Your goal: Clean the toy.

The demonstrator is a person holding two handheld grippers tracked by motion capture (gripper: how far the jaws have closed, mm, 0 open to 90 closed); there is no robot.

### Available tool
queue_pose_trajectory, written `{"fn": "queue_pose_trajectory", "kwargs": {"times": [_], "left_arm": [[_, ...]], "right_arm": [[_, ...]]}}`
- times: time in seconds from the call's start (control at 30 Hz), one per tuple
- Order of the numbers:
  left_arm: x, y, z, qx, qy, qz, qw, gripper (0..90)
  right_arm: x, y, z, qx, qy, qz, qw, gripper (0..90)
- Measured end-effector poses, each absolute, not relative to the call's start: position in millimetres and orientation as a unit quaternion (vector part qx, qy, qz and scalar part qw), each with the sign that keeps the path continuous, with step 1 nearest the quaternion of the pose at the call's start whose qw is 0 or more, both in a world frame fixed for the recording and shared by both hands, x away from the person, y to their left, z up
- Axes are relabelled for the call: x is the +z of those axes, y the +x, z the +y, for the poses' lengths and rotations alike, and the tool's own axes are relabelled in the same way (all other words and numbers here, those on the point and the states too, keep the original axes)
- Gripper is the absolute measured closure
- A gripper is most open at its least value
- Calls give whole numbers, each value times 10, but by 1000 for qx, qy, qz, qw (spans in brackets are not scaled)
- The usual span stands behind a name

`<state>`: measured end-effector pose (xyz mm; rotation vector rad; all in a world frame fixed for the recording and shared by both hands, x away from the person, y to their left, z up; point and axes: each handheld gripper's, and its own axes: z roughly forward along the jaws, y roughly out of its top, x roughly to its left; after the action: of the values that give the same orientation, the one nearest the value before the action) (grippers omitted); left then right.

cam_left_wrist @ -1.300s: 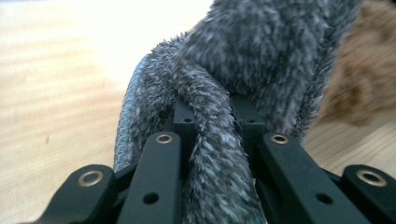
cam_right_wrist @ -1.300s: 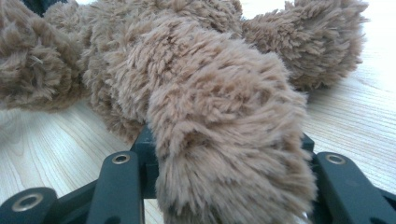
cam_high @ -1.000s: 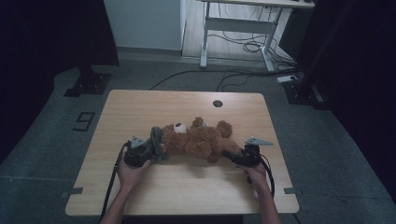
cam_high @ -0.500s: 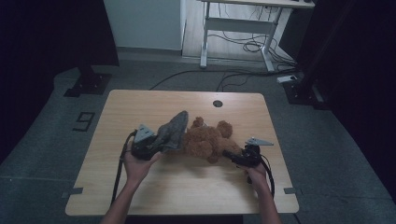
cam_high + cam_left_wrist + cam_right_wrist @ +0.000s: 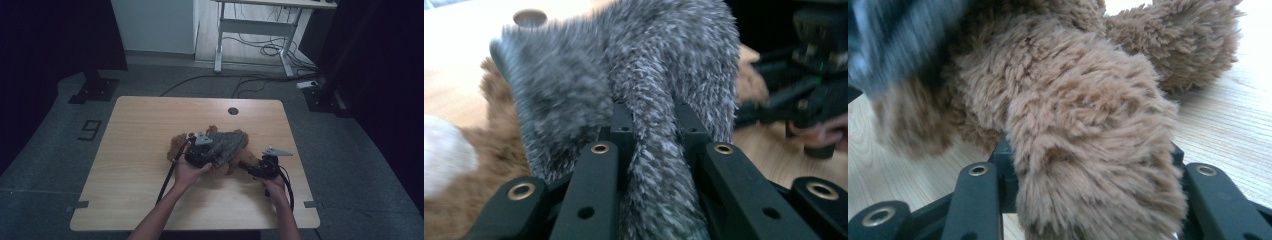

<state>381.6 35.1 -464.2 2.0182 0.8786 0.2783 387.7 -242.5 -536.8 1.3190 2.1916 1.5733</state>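
Observation:
A brown teddy bear [image 5: 176, 145] lies on the wooden table [image 5: 130, 165]. Over its middle hangs a grey furry cloth [image 5: 228, 144], a fold of which is pinched in my left gripper [image 5: 212, 154]. In the left gripper view the black jaws of the left gripper [image 5: 654, 122] are shut on the grey fur [image 5: 659, 170], with the bear [image 5: 479, 200] behind it. My right gripper [image 5: 248, 166] is shut on a brown limb of the bear. In the right gripper view that limb [image 5: 1093, 150] sits between the jaws and the grey cloth [image 5: 893, 35] shows blurred at the upper left.
A round cable hole [image 5: 233, 111] is in the table's far side. Beyond the table stand a white desk frame [image 5: 250, 25] with loose cables [image 5: 260, 50] on the floor, and dark stand bases at both sides. My right gripper [image 5: 814, 100] shows in the left gripper view.
My left gripper has moved right and up with the grey cloth, drawing it across the bear's body. The right gripper has held still on the limb.

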Motion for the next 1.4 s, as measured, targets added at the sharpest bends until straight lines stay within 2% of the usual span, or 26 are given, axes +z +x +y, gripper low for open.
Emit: {"fn": "queue_pose_trajectory", "kwargs": {"times": [0.33,0.63,0.77,0.93,1.13,1.27,1.4], "left_arm": [[-4819,3609,347,107,834,342,419,758],[-5030,3517,293,75,853,333,394,757],[-5068,3478,290,76,855,331,392,755],[-4959,3481,347,76,841,334,419,753],[-4620,3540,342,105,817,330,462,752],[-4501,3644,227,113,813,330,466,751],[-4589,3781,111,96,819,342,451,751]], "right_arm": [[-5377,3869,-2420,516,437,734,65,506],[-5352,3859,-2430,517,438,732,67,524],[-5351,3861,-2433,517,437,733,66,524],[-5343,3859,-2439,519,437,731,66,523],[-5345,3861,-2441,523,434,731,68,523],[-5353,3867,-2445,525,433,730,67,523],[-5348,3861,-2445,523,433,731,67,523]]}}
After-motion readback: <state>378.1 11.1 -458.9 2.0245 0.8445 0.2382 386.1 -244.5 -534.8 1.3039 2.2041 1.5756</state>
